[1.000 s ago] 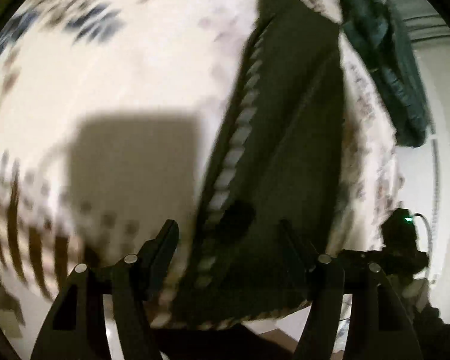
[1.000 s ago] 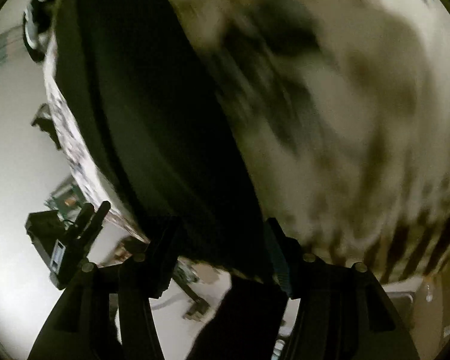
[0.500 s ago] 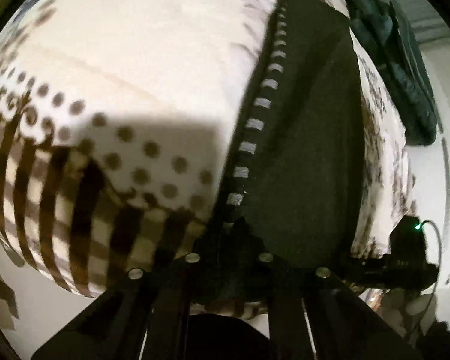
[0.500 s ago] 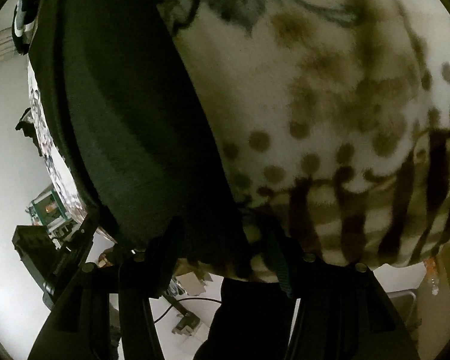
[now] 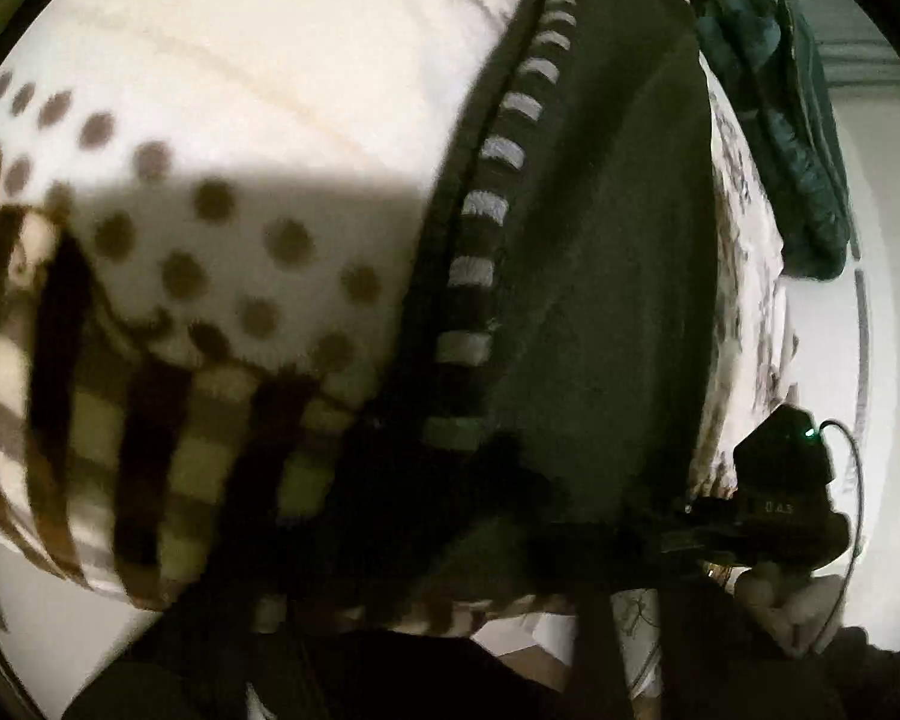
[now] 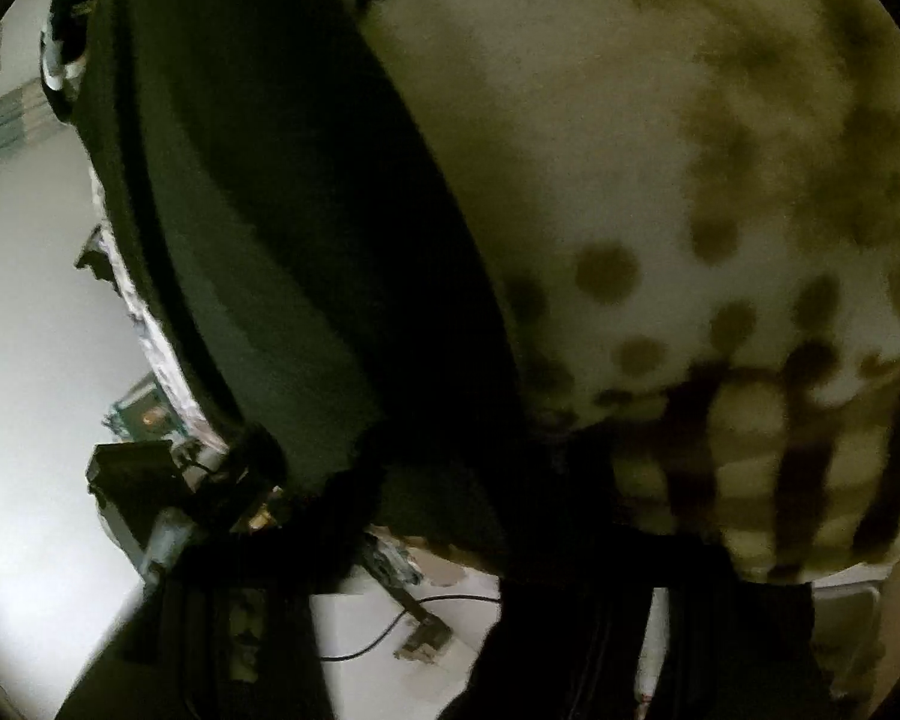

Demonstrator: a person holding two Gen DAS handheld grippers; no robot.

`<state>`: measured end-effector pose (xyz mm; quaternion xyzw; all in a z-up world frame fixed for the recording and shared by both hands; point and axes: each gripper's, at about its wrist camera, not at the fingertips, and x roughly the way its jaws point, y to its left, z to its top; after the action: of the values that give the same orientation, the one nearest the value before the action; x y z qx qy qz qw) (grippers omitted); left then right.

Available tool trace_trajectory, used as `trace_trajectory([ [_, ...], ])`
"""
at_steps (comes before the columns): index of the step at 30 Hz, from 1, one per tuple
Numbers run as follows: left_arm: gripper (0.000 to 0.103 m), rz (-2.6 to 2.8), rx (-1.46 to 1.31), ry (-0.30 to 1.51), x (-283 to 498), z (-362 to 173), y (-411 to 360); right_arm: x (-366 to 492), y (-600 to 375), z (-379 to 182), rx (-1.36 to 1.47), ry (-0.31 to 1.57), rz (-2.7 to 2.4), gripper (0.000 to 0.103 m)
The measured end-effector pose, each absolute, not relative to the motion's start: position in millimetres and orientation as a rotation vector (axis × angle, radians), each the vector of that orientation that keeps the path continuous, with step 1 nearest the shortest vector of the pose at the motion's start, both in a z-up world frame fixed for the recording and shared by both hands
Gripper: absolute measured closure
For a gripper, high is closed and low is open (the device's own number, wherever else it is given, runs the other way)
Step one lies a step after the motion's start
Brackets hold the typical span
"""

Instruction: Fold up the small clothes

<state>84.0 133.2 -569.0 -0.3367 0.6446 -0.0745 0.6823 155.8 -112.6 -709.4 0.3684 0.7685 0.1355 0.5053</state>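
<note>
A dark green garment (image 5: 600,276) with a white-striped side seam (image 5: 480,204) lies flat on a cream blanket (image 5: 240,90) with brown dots and stripes. My left gripper (image 5: 450,480) is at its near hem by the striped seam, jaws closed together on the cloth. In the right wrist view the same garment (image 6: 282,210) fills the left half. My right gripper (image 6: 450,492) is at its near hem on the other side, its fingers dark and blurred against the cloth. The right gripper also shows in the left wrist view (image 5: 774,498).
A dark teal jacket (image 5: 798,138) lies at the far right of the bed. The blanket's near edge (image 6: 810,510) hangs just ahead of both grippers. A pale floor with a cable (image 6: 402,630) and small items lies below.
Both grippers have moved in onto the garment's near hem. The left jaws went from wide open to closed on the cloth. The right jaws narrowed around the hem.
</note>
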Motion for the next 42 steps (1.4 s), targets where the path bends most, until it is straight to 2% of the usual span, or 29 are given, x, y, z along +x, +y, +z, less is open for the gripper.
trace_trajectory([
  [4,0.096,-0.147,-0.715,1.4,82,-539,129,149,-111,-686,0.944,1.793,0.346,0.091],
  [9,0.096,-0.184,-0.823,1.289,89,-486,142,158,-109,-637,1.038,1.692,0.435,0.091],
  [15,0.096,-0.228,-0.944,1.109,147,-428,163,214,-105,-577,1.072,1.556,0.515,0.091],
  [23,0.096,-0.272,-0.901,0.979,306,-413,167,389,-103,-528,1.008,1.375,0.511,0.091],
  [31,0.095,-0.252,-0.845,0.997,470,-449,188,586,-80,-542,0.901,1.327,0.411,0.091],
  [34,0.086,-0.243,-0.862,1.055,519,-476,196,649,-70,-565,0.896,1.354,0.366,0.091],
  [36,0.069,-0.227,-0.872,1.066,535,-487,203,670,-72,-584,0.946,1.363,0.344,0.086],
  [37,0.049,-0.222,-0.879,1.054,540,-491,208,682,-73,-591,0.966,1.36,0.336,0.086],
  [38,0.035,-0.213,-0.882,1.05,541,-492,212,691,-73,-593,0.964,1.355,0.338,0.082],
  [39,0.035,-0.213,-0.889,1.043,540,-492,216,693,-74,-594,0.947,1.358,0.335,0.068],
  [40,0.035,-0.22,-0.901,1.037,536,-493,220,695,-76,-595,0.93,1.361,0.33,0.061],
  [41,0.035,-0.214,-0.9,1.041,531,-493,222,694,-80,-594,0.913,1.367,0.33,0.05],
  [42,0.035,-0.21,-0.896,1.046,525,-493,224,691,-85,-592,0.903,1.369,0.334,0.044],
])
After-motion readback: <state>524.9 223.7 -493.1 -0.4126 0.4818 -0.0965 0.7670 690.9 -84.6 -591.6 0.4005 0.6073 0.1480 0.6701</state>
